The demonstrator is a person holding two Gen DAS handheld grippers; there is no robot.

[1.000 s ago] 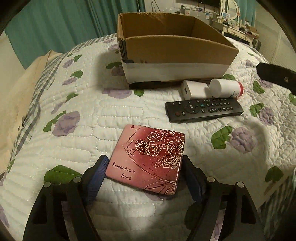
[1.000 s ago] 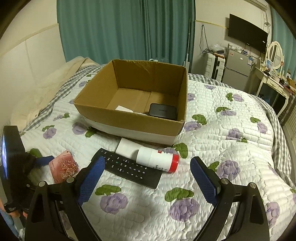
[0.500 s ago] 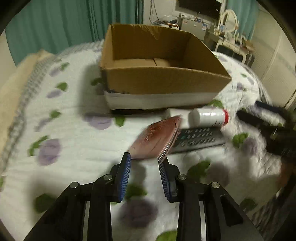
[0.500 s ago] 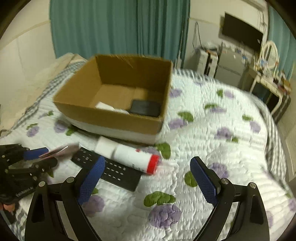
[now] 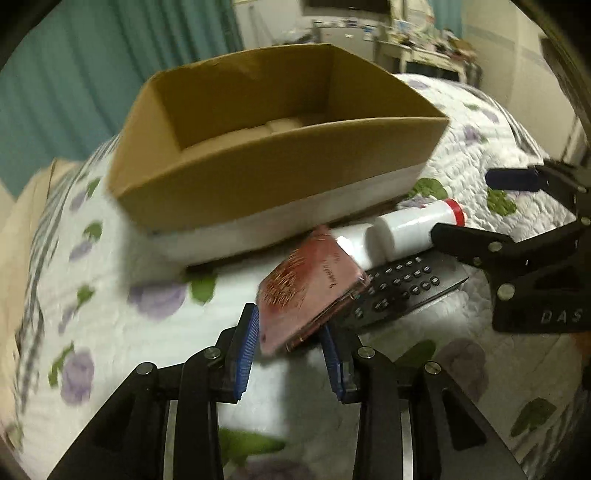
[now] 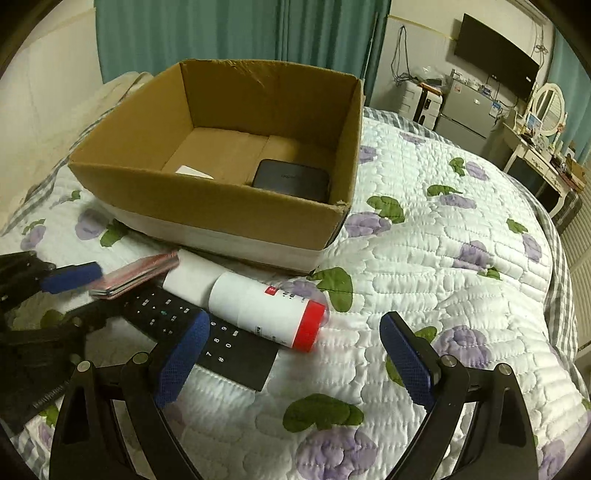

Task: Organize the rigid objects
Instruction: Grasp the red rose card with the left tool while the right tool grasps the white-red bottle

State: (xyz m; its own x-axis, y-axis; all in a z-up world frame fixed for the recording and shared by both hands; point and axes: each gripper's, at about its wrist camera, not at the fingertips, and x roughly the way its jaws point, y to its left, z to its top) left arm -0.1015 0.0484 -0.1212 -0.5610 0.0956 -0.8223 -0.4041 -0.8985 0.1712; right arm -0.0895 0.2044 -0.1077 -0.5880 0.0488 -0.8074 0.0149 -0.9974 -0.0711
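My left gripper (image 5: pixel 290 338) is shut on a flat pink rose-printed case (image 5: pixel 308 288) and holds it tilted above the quilt, in front of the cardboard box (image 5: pixel 266 173). The case also shows in the right wrist view (image 6: pixel 136 275), next to the left gripper's blue finger (image 6: pixel 70 277). My right gripper (image 6: pixel 295 360) is open and empty, just short of a white bottle with a red cap (image 6: pixel 266 314) that lies on a black remote control (image 6: pixel 207 339). The box (image 6: pixel 207 206) holds a black device (image 6: pixel 291 179) and a white item (image 6: pixel 192 170).
Everything lies on a white quilted bed with purple flowers and green leaves (image 6: pixel 443 258). A white tube (image 6: pixel 188 273) lies beside the bottle against the box. Teal curtains (image 6: pixel 221 29) hang behind. A dresser, fridge and wall TV (image 6: pixel 495 55) stand at the far right.
My left gripper shut on the pink case, lifted it off the quilt and carried it toward the box. My right gripper moved closer to the bottle and remote, still open.
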